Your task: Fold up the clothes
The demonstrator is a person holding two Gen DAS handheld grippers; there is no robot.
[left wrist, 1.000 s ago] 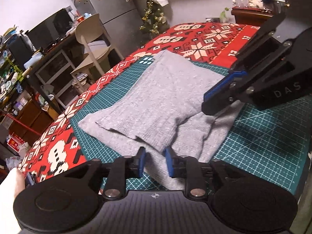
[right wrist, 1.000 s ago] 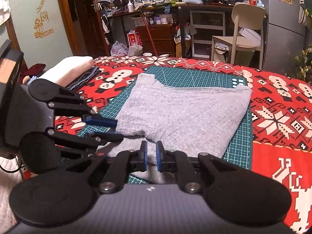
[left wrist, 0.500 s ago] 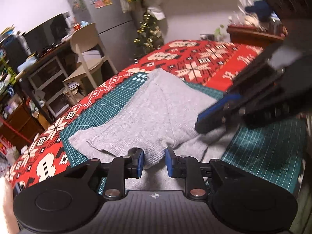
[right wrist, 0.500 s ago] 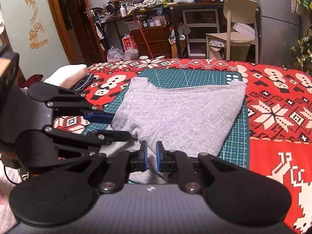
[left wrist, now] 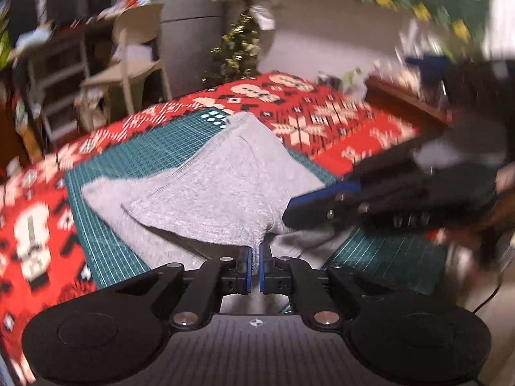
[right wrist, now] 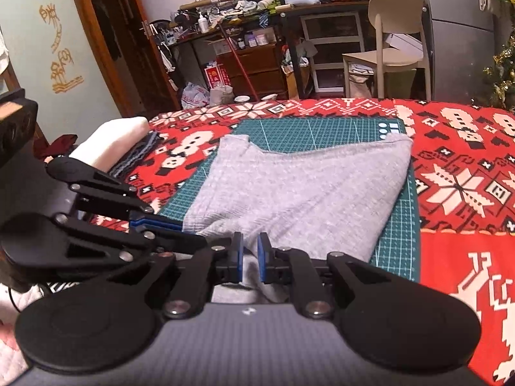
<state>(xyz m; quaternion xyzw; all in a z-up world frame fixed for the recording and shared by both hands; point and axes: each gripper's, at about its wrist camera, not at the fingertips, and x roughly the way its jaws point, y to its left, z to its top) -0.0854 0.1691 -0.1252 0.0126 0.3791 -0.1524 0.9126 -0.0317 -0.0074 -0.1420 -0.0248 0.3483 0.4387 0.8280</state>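
A cream chair (right wrist: 391, 48) is standing at a cluttered dark desk (right wrist: 289, 9) by a grey fridge (right wrist: 463, 32). A wooden door frame (right wrist: 106, 48) is edging the pale green wall (right wrist: 38, 32). A small tinselled tree (left wrist: 239, 48) is glinting in dim indoor light.

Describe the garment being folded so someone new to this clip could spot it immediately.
Find the bed's red patterned blanket; a green cutting mat lies on it. The grey knit garment sits on that mat, its near edge pinched by the left gripper and right gripper. It is the only plain grey cloth there.
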